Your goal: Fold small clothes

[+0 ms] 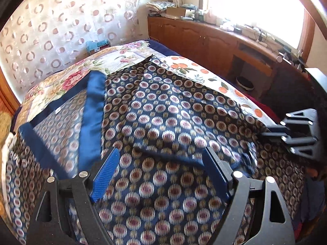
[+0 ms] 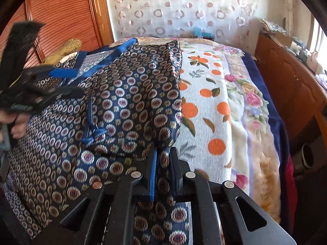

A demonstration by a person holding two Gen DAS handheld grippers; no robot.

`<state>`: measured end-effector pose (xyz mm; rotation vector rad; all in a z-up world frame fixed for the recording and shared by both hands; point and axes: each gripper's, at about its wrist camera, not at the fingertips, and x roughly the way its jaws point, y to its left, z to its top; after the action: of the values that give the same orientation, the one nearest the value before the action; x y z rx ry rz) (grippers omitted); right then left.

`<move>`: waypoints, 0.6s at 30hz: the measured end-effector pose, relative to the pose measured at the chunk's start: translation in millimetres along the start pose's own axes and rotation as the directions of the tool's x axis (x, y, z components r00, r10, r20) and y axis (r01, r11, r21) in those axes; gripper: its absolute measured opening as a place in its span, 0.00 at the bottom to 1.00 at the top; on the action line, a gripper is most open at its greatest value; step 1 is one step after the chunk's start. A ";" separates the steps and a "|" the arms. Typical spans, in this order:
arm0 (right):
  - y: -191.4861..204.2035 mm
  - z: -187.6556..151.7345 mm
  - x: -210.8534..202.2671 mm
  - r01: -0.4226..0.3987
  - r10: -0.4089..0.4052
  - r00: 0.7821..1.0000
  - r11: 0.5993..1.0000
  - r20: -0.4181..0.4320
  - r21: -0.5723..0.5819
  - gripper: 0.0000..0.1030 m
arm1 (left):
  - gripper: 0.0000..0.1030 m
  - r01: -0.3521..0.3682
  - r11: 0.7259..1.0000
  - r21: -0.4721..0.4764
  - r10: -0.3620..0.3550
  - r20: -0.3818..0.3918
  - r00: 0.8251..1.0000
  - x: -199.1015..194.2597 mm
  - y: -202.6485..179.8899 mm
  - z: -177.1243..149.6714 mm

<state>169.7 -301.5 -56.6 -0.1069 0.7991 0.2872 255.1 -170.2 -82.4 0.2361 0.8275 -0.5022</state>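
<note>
Patterned navy garment (image 2: 126, 102), spread on the bed (image 2: 206, 110), is pinched at its near edge by the right gripper (image 2: 163, 163) while the left gripper (image 1: 161, 175) is held open above it, so a fold appears under way, the next move judged a carry-over.

Both wrist views close above the bed (image 1: 61, 81), facing the curtain (image 2: 184, 10), sharing the garment (image 1: 173, 112)
</note>
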 end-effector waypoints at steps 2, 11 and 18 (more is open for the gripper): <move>-4.6 -4.5 -9.4 0.005 -0.005 1.000 1.000 0.001 -0.005 0.11 | 0.81 -0.005 1.000 0.005 0.005 -0.009 1.000 8.0 1.1 5.1; -17.5 -1.9 -16.1 -0.002 0.001 1.000 1.000 0.031 0.022 0.26 | 0.81 0.011 1.000 0.001 -0.011 -0.060 0.998 37.9 4.6 6.3; -22.8 25.2 -0.8 0.013 -0.014 0.999 1.000 0.037 0.011 0.44 | 0.81 0.039 0.999 0.031 -0.036 -0.071 0.997 34.6 6.6 7.8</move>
<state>193.3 -318.4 -38.8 -0.0964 0.7630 0.2711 283.2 -179.2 -103.2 0.2695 0.8942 -0.5451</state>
